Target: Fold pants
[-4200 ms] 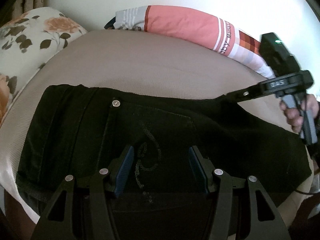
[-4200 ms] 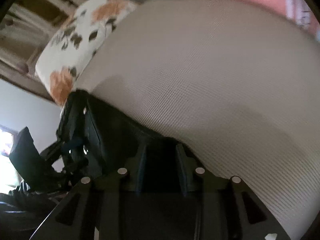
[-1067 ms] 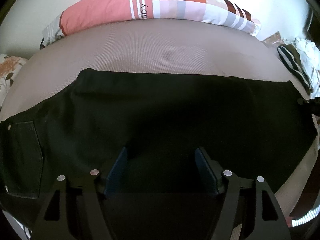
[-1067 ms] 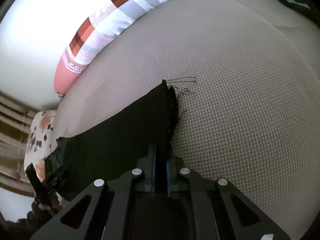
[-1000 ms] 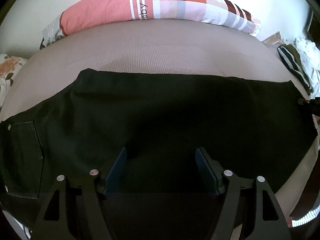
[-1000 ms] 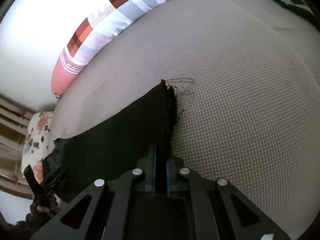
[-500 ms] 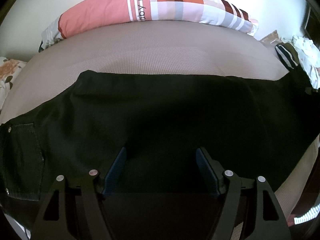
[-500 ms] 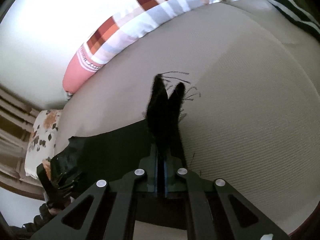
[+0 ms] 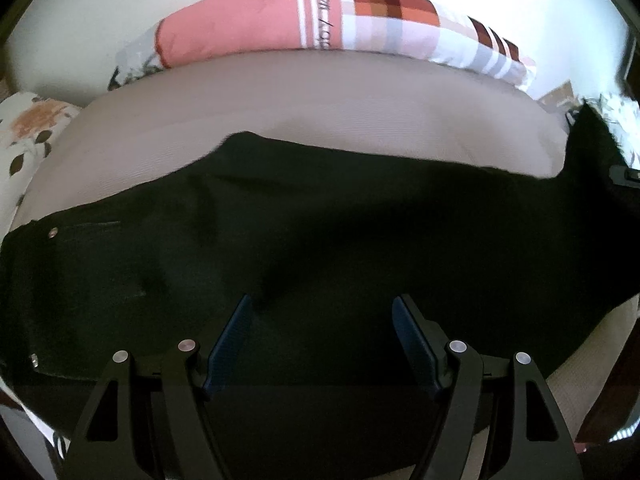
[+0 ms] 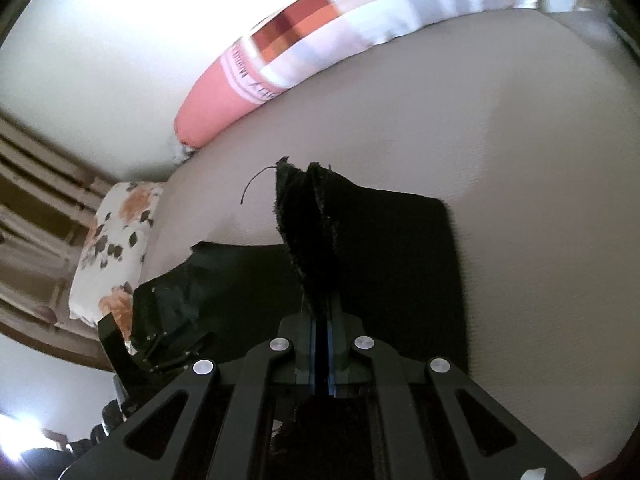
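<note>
1. The bed [image 9: 328,108] is covered in a beige woven sheet and carries everything else; it is the landmark for what follows.
2. The pants [image 9: 320,232] are black and matte and lie lengthwise across the near half of the bed, flat over most of their run. In the left wrist view a back pocket with small metal rivets [image 9: 52,233] sits at the left end, and the far right end rises off the bed into a dark peak. In the right wrist view the pants [image 10: 384,248] show that lifted end as two frayed leg hems standing upright and pressed side by side, with a loose thread curling off toward the head of the bed.
3. A long bolster pillow [image 9: 320,24], salmon pink at one end and checked in red, orange and white at the other, lies along the far edge of the bed against the pale wall.
4. A floral pillow [image 9: 28,128], white with orange blooms and dark leaves, rests at the left end of the bed.
5. The left tool [image 9: 322,334] is spread wide, its blue pads apart above the middle of the pants near the bed's front edge, gripping nothing.
6. The right tool [image 10: 320,344] is pressed together, pinching the raised leg hems above the bed; the cloth stands straight up from between its pads.
</note>
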Tool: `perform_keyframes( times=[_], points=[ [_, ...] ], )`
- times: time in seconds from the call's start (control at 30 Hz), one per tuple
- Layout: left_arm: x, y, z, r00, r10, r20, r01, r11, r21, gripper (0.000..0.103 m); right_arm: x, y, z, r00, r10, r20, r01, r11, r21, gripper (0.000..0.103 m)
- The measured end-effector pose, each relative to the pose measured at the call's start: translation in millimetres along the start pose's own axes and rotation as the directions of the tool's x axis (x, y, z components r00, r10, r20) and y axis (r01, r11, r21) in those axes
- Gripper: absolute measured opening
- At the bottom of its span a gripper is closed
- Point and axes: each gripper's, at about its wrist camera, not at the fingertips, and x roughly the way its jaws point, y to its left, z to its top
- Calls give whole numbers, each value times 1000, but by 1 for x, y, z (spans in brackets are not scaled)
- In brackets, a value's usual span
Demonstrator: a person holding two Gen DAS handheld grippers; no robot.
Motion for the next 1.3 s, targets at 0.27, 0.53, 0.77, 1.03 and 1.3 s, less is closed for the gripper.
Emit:
perform_keyframes(
  times=[0.27,0.53,0.77,1.03,1.3],
  points=[
    [-22,43,-2,999,-22,44,26,996,-86,73,68,54,0,994,86,-65,-86,996,-11,5],
    [-37,75,-9,995,-41,85,53,988,-142,73,145,113,-14,978,113,-175,-127,989,-70,5],
    [-45,90,-12,991,-78,108,95,982,-163,73,189,145,-28,967,68,-245,-107,983,-148,13],
    [-46,94,-10,979,-183,94,199,961,-192,73,170,156,-32,976,81,-203,-113,983,-147,25],
    [-27,79,-1,926,-376,1,368,904,-218,60,103,115,-44,998,38,-54,-40,998,-47,31]
  ],
)
